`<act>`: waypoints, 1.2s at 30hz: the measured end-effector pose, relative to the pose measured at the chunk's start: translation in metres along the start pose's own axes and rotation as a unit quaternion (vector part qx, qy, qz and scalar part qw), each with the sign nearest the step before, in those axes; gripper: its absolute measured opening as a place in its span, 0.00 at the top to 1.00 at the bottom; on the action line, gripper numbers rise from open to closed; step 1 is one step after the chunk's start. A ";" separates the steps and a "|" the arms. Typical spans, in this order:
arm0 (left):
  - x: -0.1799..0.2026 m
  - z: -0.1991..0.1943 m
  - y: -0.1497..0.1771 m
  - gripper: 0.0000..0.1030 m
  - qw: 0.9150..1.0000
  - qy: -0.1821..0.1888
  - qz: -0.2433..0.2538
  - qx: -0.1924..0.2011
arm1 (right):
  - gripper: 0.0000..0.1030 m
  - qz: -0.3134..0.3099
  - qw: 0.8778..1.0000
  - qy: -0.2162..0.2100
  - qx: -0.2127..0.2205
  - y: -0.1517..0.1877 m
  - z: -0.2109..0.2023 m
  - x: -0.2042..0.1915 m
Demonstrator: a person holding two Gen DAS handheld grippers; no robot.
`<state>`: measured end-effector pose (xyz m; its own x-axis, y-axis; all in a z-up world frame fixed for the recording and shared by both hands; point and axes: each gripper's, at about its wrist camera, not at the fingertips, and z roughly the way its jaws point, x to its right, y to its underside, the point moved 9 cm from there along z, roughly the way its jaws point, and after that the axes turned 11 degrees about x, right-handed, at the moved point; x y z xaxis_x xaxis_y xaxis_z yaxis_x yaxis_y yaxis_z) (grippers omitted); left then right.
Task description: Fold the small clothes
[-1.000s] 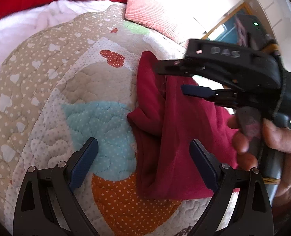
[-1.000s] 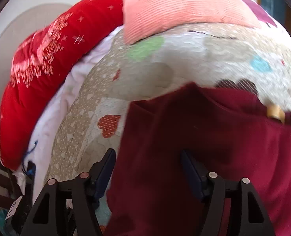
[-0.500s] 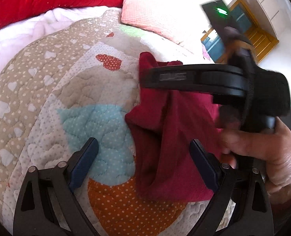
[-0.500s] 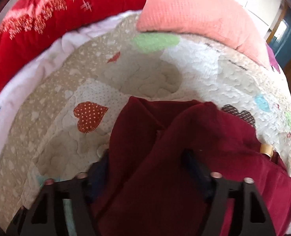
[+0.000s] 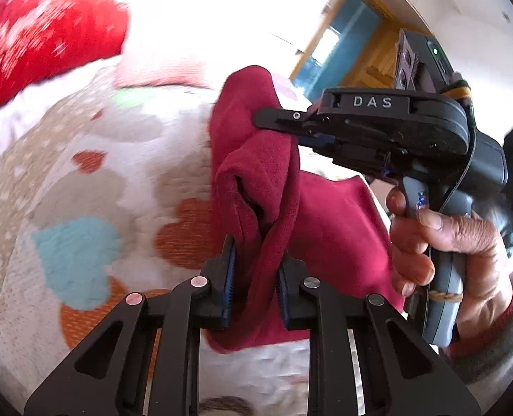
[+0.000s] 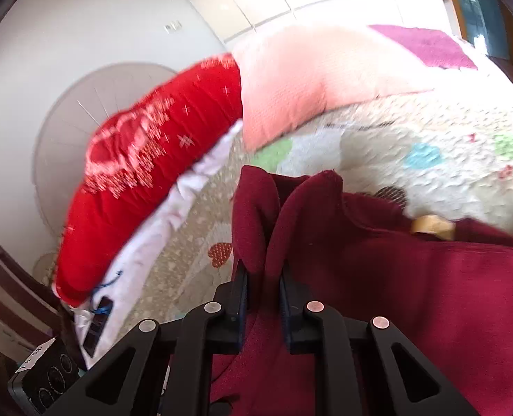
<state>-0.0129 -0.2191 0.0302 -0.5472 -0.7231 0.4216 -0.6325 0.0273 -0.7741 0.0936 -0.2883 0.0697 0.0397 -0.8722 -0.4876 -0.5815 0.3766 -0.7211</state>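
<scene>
Both grippers just clamped shut. Left gripper [image 5: 254, 277] pinches garment [image 5: 263, 173] at frame bottom centre; right gripper [image 6: 262, 284] grips its far edge. Cloth now lifted off quilt [image 5: 83, 180], bunched mid-frame. Fold looks ready to begin.

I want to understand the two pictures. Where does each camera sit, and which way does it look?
Left wrist: on the left gripper, looking along its fingers over the quilt; the right gripper and hand show.
Right wrist: on the right gripper, facing the red pillow; only its own fingers show.
Shared: the dark red garment, clamped by both.
</scene>
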 end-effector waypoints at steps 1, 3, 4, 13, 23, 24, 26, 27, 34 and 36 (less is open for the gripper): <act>0.015 0.000 -0.003 0.82 1.000 0.010 0.006 0.000 | 0.86 -0.001 1.000 -0.003 0.006 -0.003 -0.010 0.003; 0.037 0.003 -0.009 0.82 0.999 0.025 0.023 -0.003 | 0.87 0.000 1.000 -0.003 0.022 -0.011 -0.034 0.011; 0.049 0.005 -0.011 0.82 0.999 0.031 0.035 -0.006 | 0.87 0.003 0.999 -0.003 0.031 -0.015 -0.047 0.017; 0.152 0.059 0.033 0.82 0.991 0.072 0.098 -0.060 | 0.87 0.047 0.995 0.057 0.069 -0.018 -0.133 0.116; 0.182 0.083 0.084 0.76 0.978 0.080 0.140 -0.132 | 0.82 0.171 0.977 0.120 0.045 0.041 -0.131 0.227; 0.181 0.073 0.081 0.75 0.976 0.082 0.156 -0.129 | 0.79 0.186 0.974 0.115 0.056 0.039 -0.137 0.228; 0.174 0.054 0.071 0.69 0.975 0.077 0.173 -0.113 | 0.70 0.190 0.973 0.112 0.074 0.033 -0.151 0.224; 0.170 0.043 0.066 0.67 0.976 0.071 0.178 -0.100 | 0.60 0.186 0.973 0.109 0.078 0.030 -0.159 0.218; 0.097 0.043 0.026 0.50 0.989 -0.009 0.144 -0.045 | 0.35 0.138 0.986 0.083 0.050 0.053 -0.181 0.168; 0.082 0.060 0.027 0.50 0.989 -0.023 0.136 -0.047 | 0.32 0.132 0.986 0.093 0.028 0.068 -0.171 0.165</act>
<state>-0.0427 -0.3190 0.0155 -0.6793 -0.7114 0.1801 -0.5150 0.2872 -0.8077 -0.0786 -0.4604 0.0243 -0.2607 -0.7814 -0.5669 -0.5054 0.6108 -0.6095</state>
